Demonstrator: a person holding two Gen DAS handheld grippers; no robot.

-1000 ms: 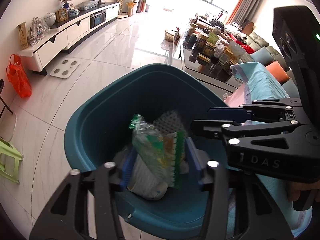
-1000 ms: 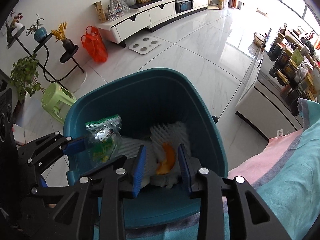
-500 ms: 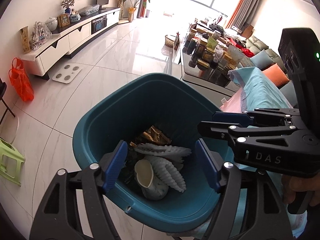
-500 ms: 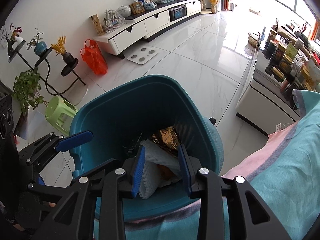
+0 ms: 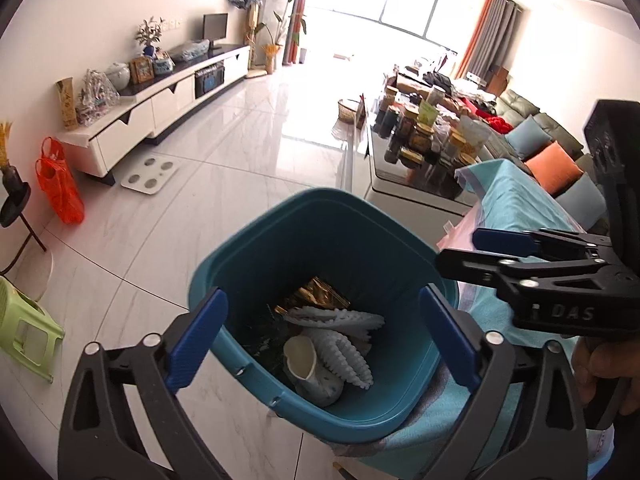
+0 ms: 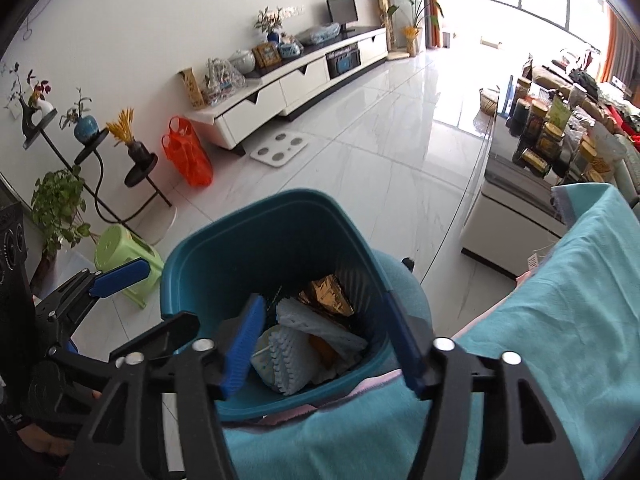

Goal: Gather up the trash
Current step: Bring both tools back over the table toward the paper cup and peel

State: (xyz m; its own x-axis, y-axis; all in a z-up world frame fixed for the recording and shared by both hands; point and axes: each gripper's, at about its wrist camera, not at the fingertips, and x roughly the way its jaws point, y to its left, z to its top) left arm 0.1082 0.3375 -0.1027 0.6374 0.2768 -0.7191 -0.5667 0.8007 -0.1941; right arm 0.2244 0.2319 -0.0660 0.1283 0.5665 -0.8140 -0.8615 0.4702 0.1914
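Smooth plastic bin [image 5: 320,220], glossy marble floor [image 5: 240,152]

orange bag [image 6: 187,156], green stool [image 6: 128,263], TV cabinet [image 6: 296,80]

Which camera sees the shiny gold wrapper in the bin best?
The right wrist view: the gold wrapper lies unblocked near the middle of the teal bin. In the left wrist view the wrapper looks smaller and darker, partly tucked behind white foam netting.

Foam netting [image 5: 344,344] hides most trash in the bin [image 5: 256,240].
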